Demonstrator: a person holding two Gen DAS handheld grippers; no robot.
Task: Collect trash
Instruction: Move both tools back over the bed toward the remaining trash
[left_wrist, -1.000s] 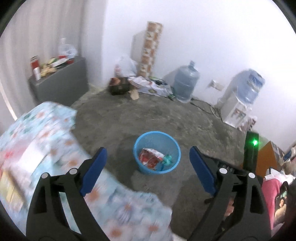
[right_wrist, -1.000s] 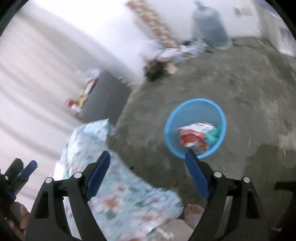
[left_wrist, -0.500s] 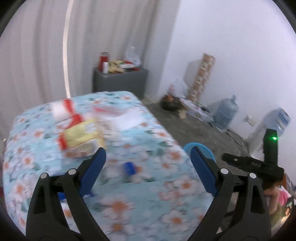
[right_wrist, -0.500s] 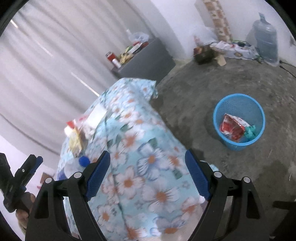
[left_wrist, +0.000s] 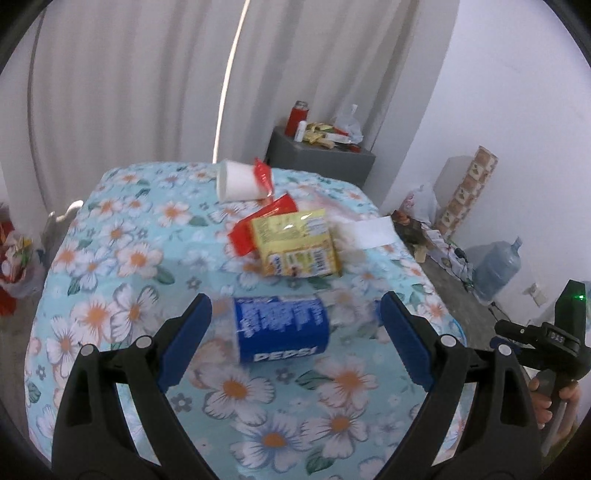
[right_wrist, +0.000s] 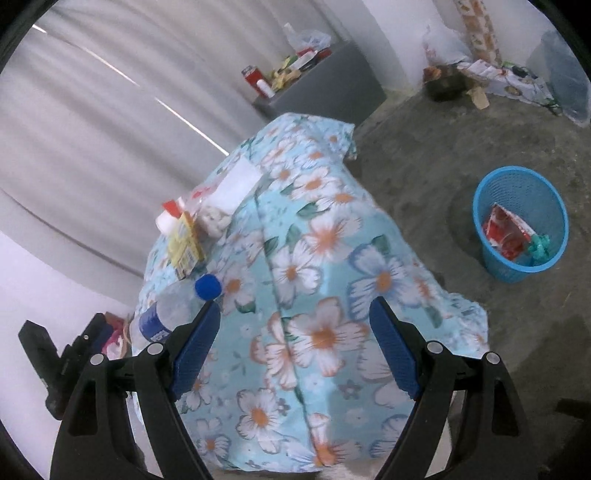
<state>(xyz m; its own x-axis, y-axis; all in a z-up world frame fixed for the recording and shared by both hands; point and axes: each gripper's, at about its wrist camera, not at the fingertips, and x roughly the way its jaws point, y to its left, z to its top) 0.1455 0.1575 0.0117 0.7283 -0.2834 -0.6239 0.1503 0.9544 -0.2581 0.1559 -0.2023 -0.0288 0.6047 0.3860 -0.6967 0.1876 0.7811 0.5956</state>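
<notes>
Pepsi bottle (left_wrist: 282, 328): a clear plastic bottle with a blue label, lying on its side on the flower-print surface (left_wrist: 110, 266), blue cap (right_wrist: 208, 286) toward the right tool's side. It appears empty, so it should be light, thin-walled and prone to roll or dent under pressure. Recommended hold: across the labelled mid-body, where the wrap gives better friction than bare plastic.

Other trash farther back on the surface: a yellow packet (left_wrist: 295, 242) overlapping a red wrapper (left_wrist: 258, 225), a tipped white cup (left_wrist: 240, 181) and a white paper slip (left_wrist: 371, 232). All are judged light and flimsy.

Left tool (left_wrist: 295, 343): fingers wide apart, holding nothing. The bottle lies framed between them; no contact is visible.

Right tool (right_wrist: 291, 347): fingers wide apart, empty, hovering above the draped edge of the surface. The blue basket (right_wrist: 487, 195) stands on the floor well apart, already containing a red wrapper.
</notes>
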